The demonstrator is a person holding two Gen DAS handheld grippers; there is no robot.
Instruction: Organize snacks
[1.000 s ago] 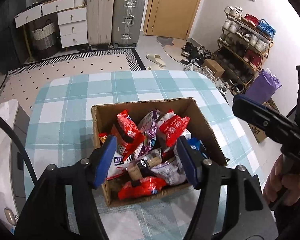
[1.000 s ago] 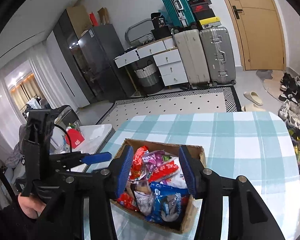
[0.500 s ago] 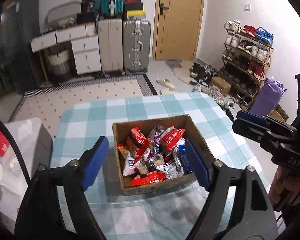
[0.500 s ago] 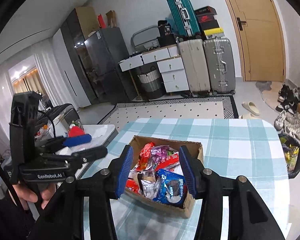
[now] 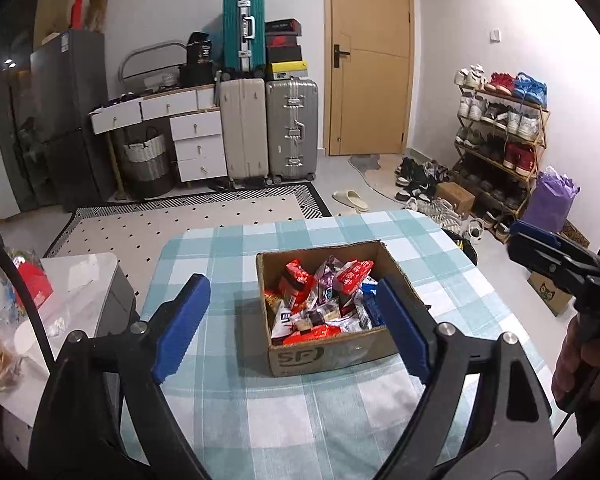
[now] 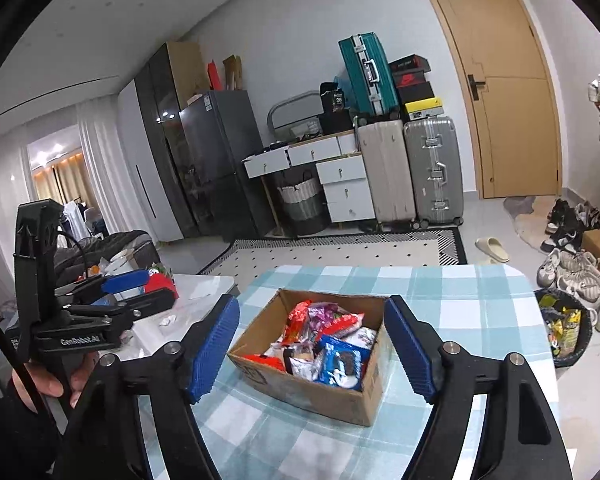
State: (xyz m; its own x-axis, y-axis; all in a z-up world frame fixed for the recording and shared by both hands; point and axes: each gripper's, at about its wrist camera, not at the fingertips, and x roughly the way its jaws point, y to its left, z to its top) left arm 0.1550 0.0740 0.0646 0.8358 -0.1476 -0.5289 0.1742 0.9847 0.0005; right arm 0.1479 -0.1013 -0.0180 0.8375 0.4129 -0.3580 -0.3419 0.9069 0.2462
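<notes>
With both grippers drawn back from where they were a second ago, the left gripper [image 5: 292,320] and right gripper [image 6: 312,350] have just spread their fingers, empty. Beyond, the snacks [image 5: 320,300] fill the cardboard box [image 5: 332,354] mid-tabletop [image 5: 204,248]; organizing looks complete.

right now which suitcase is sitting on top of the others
The teal suitcase. It stands upright on top of the beige suitcase, while the beige one and the silver suitcase beside it both stand on the floor.
</notes>
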